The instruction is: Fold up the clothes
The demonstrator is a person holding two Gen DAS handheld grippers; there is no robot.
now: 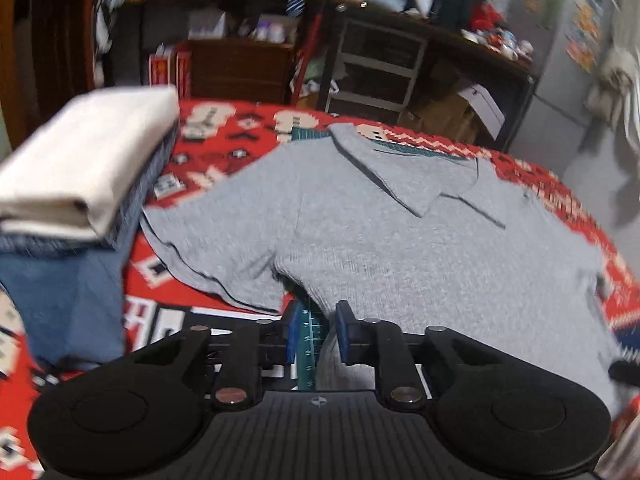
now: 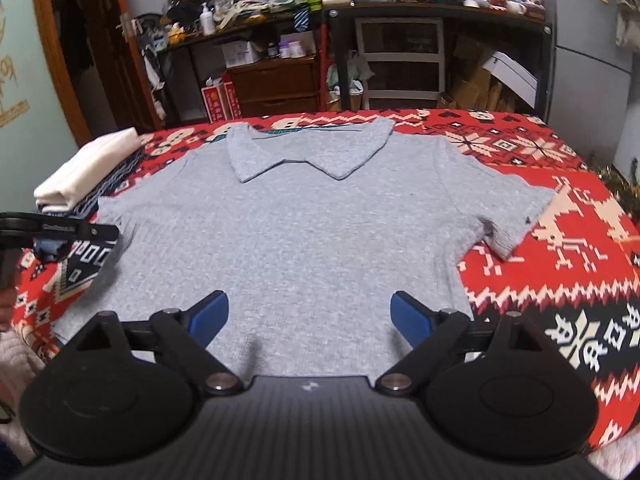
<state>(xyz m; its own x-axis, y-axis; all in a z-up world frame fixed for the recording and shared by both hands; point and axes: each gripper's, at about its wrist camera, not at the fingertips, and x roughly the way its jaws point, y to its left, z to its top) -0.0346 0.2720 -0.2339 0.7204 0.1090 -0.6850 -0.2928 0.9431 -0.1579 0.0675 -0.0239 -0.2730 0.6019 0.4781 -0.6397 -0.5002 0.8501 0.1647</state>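
Shirt: a grey collared shirt (image 2: pixel 304 240) is lying face up and spread flat on the red patterned cloth (image 2: pixel 560 280), collar (image 2: pixel 308 152) pointing away from the cameras, short sleeves out to both sides.
Left gripper: the left gripper (image 1: pixel 318 334) is sitting low at the shirt's left side edge, below the sleeve (image 1: pixel 224 240); its blue pads (image 1: pixel 346 332) are standing a little apart with a green ruled mat (image 1: pixel 307 344) showing in the gap. Shirt fabric is lying against the right pad, but I cannot tell whether any is pinched. The view is blurred.
Right gripper: the right gripper (image 2: pixel 310 320) is hovering over the shirt's near hem, fingers (image 2: pixel 208 316) spread wide and gripping nothing.
Stack: folded clothes (image 1: pixel 84 168), white on top of blue striped and denim pieces, are sitting on the cloth just beside the shirt's left sleeve.
Mat: its green edge is also peeking out behind the collar in the left wrist view.
Background: cluttered shelves (image 2: pixel 260 20) and a drawer unit (image 2: pixel 400 64) are standing beyond the table.
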